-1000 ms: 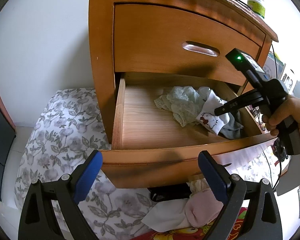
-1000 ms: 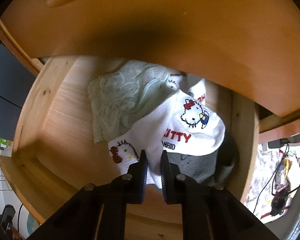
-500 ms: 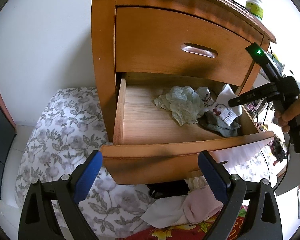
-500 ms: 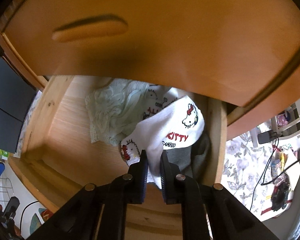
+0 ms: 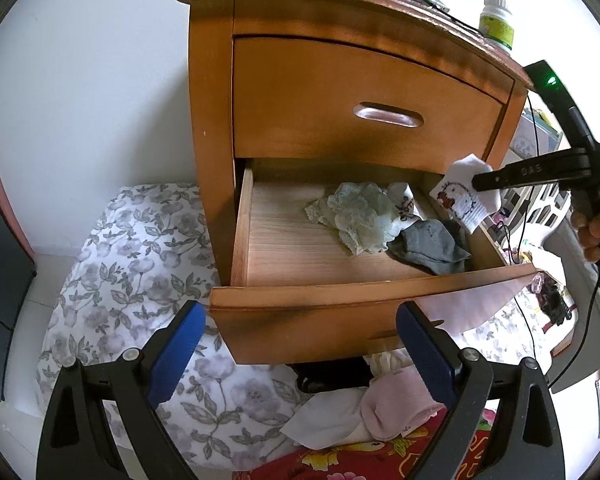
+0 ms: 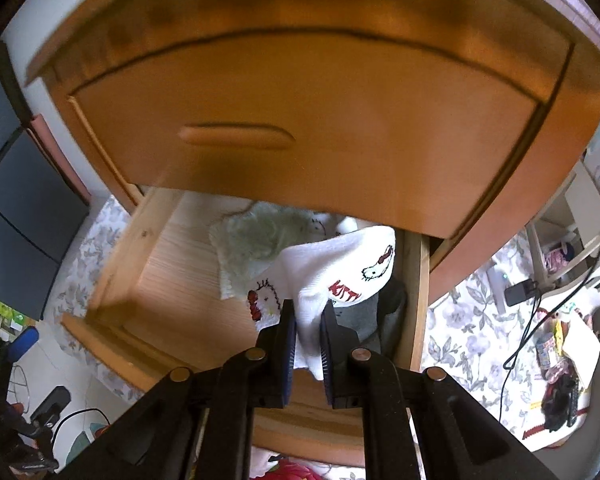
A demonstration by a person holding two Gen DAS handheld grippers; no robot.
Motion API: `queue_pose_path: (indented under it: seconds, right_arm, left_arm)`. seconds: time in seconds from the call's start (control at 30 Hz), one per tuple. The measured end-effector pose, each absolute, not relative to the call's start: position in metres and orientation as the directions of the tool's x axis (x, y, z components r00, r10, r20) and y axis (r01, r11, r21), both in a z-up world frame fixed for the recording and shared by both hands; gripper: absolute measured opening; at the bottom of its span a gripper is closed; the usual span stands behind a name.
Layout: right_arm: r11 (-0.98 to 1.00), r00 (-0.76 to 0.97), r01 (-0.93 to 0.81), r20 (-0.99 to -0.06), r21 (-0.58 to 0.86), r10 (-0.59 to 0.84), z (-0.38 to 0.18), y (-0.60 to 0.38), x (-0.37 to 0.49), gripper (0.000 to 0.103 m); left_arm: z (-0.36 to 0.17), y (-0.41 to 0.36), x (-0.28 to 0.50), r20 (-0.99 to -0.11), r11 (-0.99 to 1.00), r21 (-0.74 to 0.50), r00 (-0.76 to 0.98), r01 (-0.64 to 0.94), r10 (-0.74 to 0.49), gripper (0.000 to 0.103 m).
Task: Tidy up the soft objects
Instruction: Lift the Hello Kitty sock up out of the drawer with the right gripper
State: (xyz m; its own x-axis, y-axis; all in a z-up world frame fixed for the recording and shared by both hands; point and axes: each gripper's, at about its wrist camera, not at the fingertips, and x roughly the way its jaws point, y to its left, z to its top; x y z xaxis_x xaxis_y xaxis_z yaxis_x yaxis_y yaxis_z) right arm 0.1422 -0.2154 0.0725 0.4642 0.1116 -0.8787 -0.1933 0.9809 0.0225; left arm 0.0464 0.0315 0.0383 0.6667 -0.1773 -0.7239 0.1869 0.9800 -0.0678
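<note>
My right gripper [image 6: 309, 312] is shut on a white cartoon-cat sock [image 6: 340, 268], which hangs above the right end of the open lower drawer [image 5: 364, 292]; the left wrist view shows that sock [image 5: 466, 194] pinched by the right gripper [image 5: 478, 184]. Inside the drawer lie a pale green lace piece [image 5: 358, 216], a second white printed sock [image 5: 406, 206] and a grey sock [image 5: 432, 246]. My left gripper [image 5: 300, 352] stands open in front of the drawer with nothing between its blue pads.
The wooden nightstand [image 5: 360, 92] has its upper drawer closed; a bottle [image 5: 497, 22] and a flat device stand on top. Below the drawer, pink and white socks [image 5: 384, 404] lie on a floral bedsheet [image 5: 128, 272]. Cables and clutter lie at right [image 6: 556, 344].
The right gripper has risen out of the drawer with the white cat sock, uncovering the grey sock beneath. The left gripper has drawn back slightly and stays open.
</note>
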Motion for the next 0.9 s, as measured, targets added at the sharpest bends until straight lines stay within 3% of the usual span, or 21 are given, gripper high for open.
queue_pose_path:
  seconds: [0.57,0.9]
  right_arm:
    - [0.967,0.635,-0.255,-0.753,0.006,0.172,0.158,-0.201,0.074,0.012]
    - [0.966,0.685,-0.259,-0.705,0.002,0.185,0.177,-0.207,0.038,0.012]
  left_arm:
    - [0.057,0.029,0.026,-0.696,0.980,-0.059,0.696,0.188,-0.175,0.096]
    - [0.064,0.027,0.020,-0.690,0.982,-0.052,0.704,0.184,-0.168,0.096]
